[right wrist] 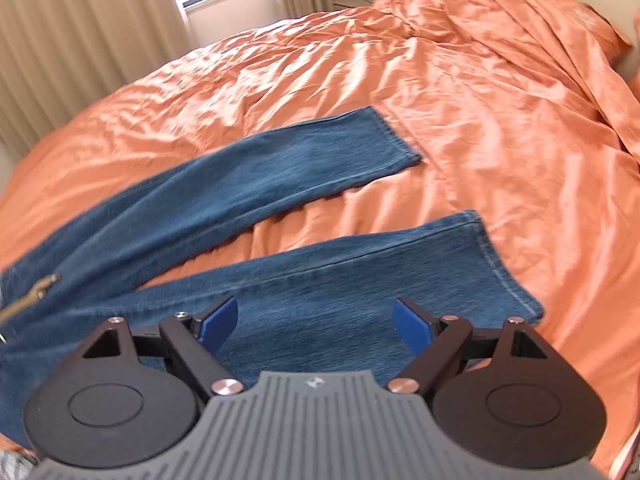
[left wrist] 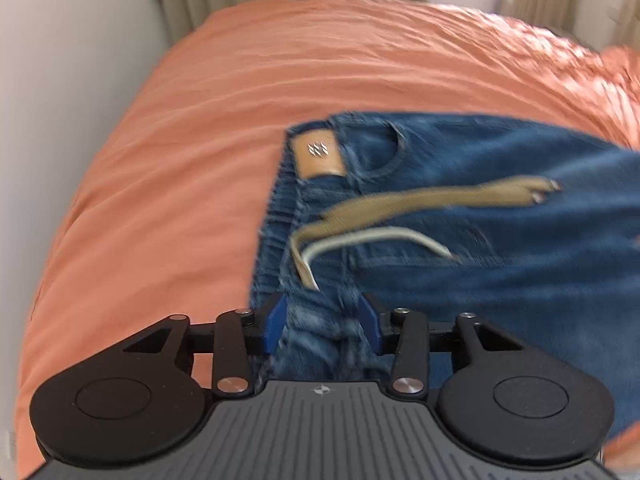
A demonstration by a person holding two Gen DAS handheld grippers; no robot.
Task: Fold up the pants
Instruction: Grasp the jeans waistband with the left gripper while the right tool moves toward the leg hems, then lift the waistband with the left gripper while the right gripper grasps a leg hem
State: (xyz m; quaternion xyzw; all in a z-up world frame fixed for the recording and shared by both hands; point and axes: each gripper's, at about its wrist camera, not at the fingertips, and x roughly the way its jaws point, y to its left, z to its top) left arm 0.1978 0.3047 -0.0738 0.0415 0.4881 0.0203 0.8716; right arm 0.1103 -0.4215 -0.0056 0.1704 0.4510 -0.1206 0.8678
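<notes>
So the left gripper (left wrist: pixel 323 322) has its blue fingers (left wrist: pixel 275 324) pinched on the waistband end of the jeans (left wrist: pixel 480 216), denim bunched between them. The right gripper (right wrist: pixel 316 320) hangs wide open over the nearer leg (right wrist: pixel 360 276), gripping nothing. Jeans lie flat on the orange bedspread (right wrist: pixel 500 140), legs splayed, hems pointing away toward the pillow end.
</notes>
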